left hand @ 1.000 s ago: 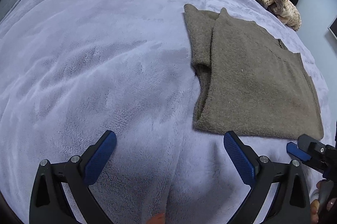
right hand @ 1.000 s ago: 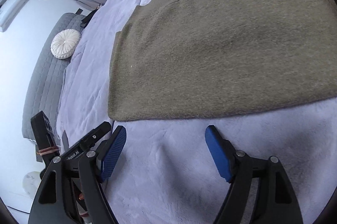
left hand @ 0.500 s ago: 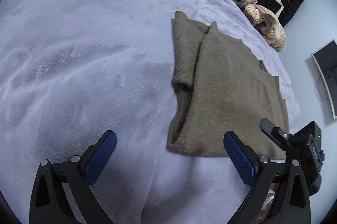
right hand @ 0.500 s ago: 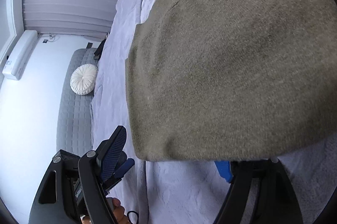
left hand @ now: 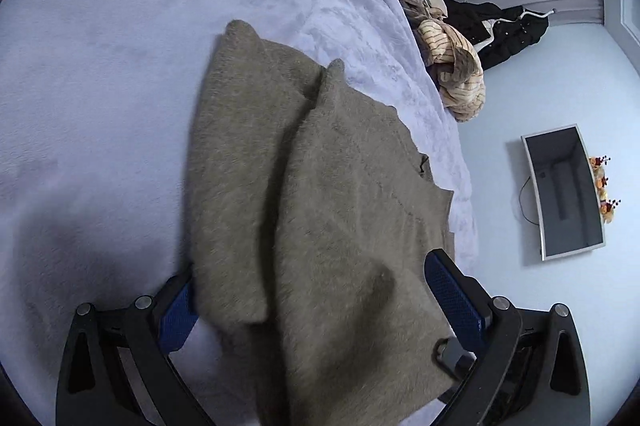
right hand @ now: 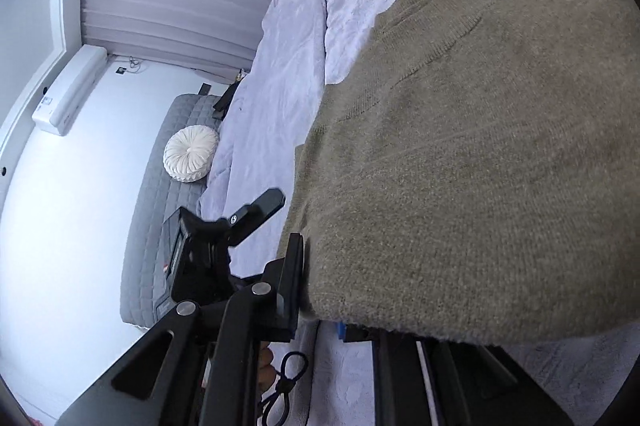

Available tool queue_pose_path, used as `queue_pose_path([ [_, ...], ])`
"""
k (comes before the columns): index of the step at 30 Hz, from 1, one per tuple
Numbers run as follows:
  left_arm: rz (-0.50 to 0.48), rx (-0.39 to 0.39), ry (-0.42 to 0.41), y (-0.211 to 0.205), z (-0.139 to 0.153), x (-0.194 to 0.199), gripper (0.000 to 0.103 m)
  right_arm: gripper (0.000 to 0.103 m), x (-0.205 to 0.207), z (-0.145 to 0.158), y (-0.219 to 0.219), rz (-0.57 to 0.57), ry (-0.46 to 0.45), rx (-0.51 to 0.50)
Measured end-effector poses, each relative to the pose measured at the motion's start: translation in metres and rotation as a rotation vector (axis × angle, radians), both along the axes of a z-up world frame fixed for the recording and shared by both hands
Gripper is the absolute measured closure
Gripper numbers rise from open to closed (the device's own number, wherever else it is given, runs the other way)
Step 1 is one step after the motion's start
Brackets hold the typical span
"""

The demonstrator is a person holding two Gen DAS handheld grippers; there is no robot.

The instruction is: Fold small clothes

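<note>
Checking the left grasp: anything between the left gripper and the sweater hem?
Nothing visible. The olive sweater's near hem already lies between the left gripper's open fingers on the lilac blanket. The right gripper's jaws have just closed on its corner.

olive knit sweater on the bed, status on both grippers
Right gripper just closed, shut on olive knit sweater near hem. Left gripper open, straddling the hem. Nothing in the way on lavender blanket.

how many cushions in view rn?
1. A round white pleated cushion sits on the grey quilted bench beside the bed, seen from the right wrist. Others may be hidden behind the sweater.
</note>
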State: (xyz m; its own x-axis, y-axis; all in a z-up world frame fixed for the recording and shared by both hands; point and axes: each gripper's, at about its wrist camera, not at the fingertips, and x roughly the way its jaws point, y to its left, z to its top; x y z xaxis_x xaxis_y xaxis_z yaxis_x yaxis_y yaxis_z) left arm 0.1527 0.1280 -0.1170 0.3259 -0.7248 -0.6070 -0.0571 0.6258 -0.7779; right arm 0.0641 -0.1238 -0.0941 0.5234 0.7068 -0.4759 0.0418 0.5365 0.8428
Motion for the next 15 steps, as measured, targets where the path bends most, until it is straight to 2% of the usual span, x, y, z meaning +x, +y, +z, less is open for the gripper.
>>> queue_pose_path([
  [2, -0.024, 0.011, 0.013, -0.015, -0.002, 0.009, 0.001, 0.089, -0.002, -0.002, 0.001, 0.013, 0.008, 0.003],
  [5, -0.047, 0.091, -0.001, -0.033, -0.002, 0.012, 0.001, 0.088, -0.008, -0.005, 0.001, 0.070, 0.032, -0.022],
  [6, -0.049, 0.120, -0.012, -0.037, -0.001, 0.012, 0.002, 0.085, -0.010, -0.007, 0.003, 0.104, 0.046, -0.038],
  [8, -0.052, 0.189, -0.032, -0.042, 0.000, 0.010, 0.020, 0.083, -0.016, -0.009, 0.004, 0.168, 0.076, -0.092],
  [10, -0.069, 0.263, -0.025, -0.045, -0.004, 0.013, 0.050, 0.071, -0.025, -0.006, -0.002, 0.215, 0.080, -0.146],
  [11, -0.081, 0.275, -0.022, -0.046, -0.006, 0.013, 0.053, 0.065, -0.029, -0.002, -0.006, 0.229, 0.073, -0.168],
  [13, -0.088, 0.255, -0.027, -0.044, -0.007, 0.013, 0.065, 0.035, -0.033, 0.013, -0.018, 0.230, 0.035, -0.207],
  [15, -0.084, 0.273, -0.046, -0.046, -0.003, 0.012, 0.069, 0.034, -0.031, 0.032, -0.033, 0.183, -0.031, -0.267],
])
